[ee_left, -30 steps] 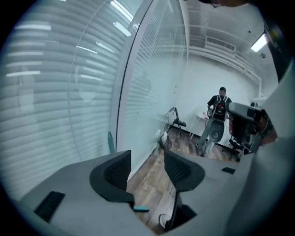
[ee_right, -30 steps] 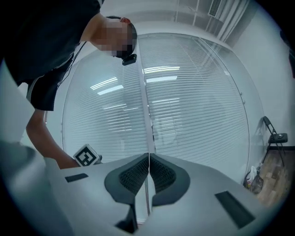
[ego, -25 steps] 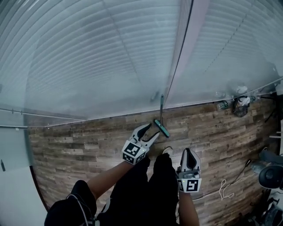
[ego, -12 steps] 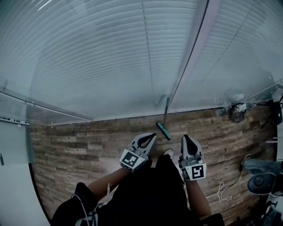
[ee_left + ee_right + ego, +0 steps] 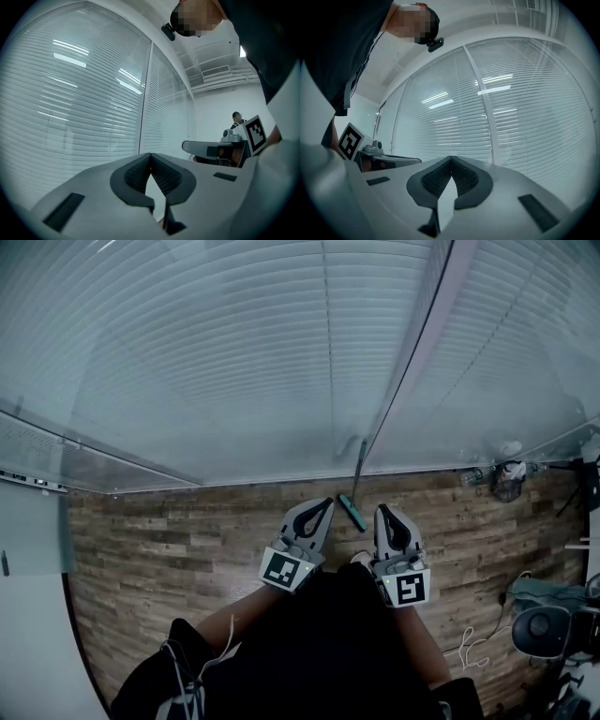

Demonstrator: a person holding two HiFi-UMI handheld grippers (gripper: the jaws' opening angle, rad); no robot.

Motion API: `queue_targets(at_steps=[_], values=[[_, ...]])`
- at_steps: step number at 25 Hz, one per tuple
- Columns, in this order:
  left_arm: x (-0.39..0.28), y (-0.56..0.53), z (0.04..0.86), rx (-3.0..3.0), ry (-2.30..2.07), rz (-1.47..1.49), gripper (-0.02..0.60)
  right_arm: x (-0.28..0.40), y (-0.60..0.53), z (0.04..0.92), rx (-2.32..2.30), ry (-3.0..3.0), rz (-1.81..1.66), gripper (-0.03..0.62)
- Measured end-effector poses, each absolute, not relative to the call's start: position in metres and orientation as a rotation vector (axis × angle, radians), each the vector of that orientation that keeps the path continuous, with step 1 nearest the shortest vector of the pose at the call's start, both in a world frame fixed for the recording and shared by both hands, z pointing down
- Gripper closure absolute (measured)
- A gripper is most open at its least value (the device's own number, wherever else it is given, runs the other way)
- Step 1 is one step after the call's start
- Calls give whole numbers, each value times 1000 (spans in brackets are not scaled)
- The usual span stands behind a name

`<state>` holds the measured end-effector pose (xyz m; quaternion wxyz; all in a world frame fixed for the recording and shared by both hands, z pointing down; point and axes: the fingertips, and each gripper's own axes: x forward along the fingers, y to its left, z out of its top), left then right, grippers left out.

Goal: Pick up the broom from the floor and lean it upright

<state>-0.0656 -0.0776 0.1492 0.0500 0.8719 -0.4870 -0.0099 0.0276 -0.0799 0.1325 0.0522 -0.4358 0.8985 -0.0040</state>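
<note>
- The left claw (image 5: 324,504) is pressed together with nothing in it, held off the floor (image 5: 169,549) to the near left of the window post's (image 5: 412,343) foot
- The broom (image 5: 352,512) stands upright just left of the post's foot, with its teal head on the floor and its handle tipped back against the blinds; neither claw touches it
- The right claw (image 5: 384,510) is also closed and empty, held short of the post's foot and a little to its right
- By the look of it the job is done: the broom is up, leaning and let go, and what remains is at most to check that it stays put
- A second ago the left claw was wide apart, low and right beside the broom head near the post's foot; now it is closed and drawn clear
- The broom itself has kept its place at the post's foot
- The right claw, then low and far back from the post, has come up level beside the left one
</note>
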Motion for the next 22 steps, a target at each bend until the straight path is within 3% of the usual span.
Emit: queue_targets(at_steps=[22], values=[[-56,-95,134,2680,-1489,-79,563,30,-102,131,-1318,2737,4,576]])
